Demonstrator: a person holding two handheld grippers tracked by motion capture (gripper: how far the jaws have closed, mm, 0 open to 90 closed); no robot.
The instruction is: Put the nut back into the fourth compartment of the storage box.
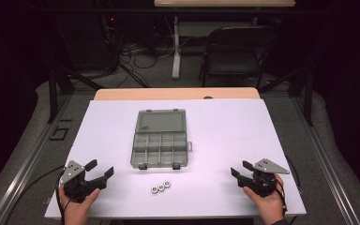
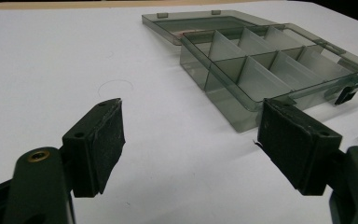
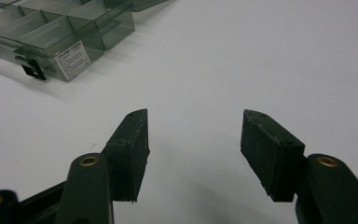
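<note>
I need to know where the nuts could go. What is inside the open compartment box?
The compartment box lies open, its lid flat behind it. Its divided compartments look empty in the high view and the left gripper view. The three nuts lie outside, on the white sheet in front of it.

Wooden table [image 1: 122, 94], top almost wholly covered by a white sheet [image 1: 243, 140]; bare wood shows as a strip along the far edge. On the sheet, centre: smoky clear compartment box [image 1: 160, 149], lid laid open flat toward the far side, dividers upright. Just near of the box, three metal nuts [image 1: 161, 186] in a short slanting row, touching or nearly so
</note>
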